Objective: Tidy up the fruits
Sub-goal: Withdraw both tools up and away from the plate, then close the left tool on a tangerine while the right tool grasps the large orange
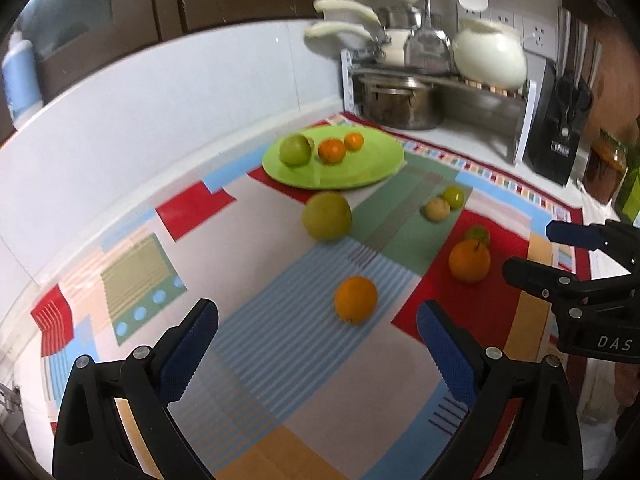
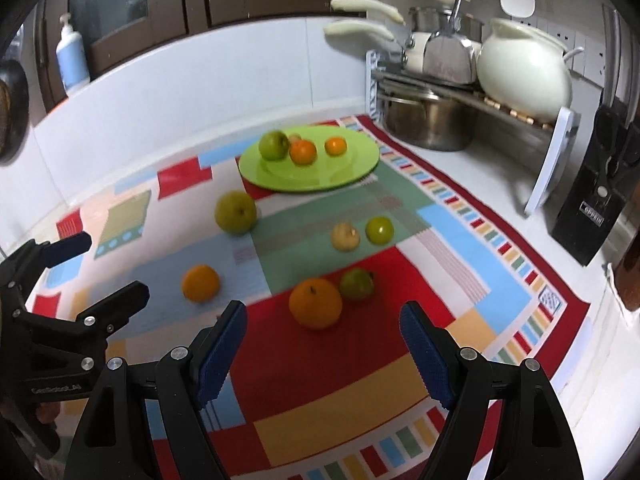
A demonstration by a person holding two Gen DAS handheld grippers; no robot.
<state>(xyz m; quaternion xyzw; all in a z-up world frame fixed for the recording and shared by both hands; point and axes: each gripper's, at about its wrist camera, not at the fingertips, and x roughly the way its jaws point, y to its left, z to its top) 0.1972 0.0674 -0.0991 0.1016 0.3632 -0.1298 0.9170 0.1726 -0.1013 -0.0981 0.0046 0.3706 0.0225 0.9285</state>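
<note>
White letters "DAS" show on the right gripper (image 1: pixel 592 248) body at 3 o'clock in the left wrist view. The left gripper (image 2: pixel 96 264) carries small print at 8 o'clock, too blurred to read. The knife block (image 2: pixel 592 216) label is likewise unreadable.

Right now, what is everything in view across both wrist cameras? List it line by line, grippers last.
Green plate: 1, lime green, far end of the cloth.
Fruits on the plate: at least 3; a green apple, two small oranges; something small sits half hidden behind the apple.
Fruits on the cloth: 6; a large yellow-green fruit, a pale yellow one, a small green one, an orange, a larger orange with a green fruit just behind it.
Patterned cloth: 1, multicolour, on the white counter.
Dish rack: 1, with a steel pot, pans and a white pot, back right.
Knife block: 1, black, far right.
Soap bottle: 1, blue and white, back left ledge.
Left gripper: open, empty.
Right gripper: open, empty.
</note>
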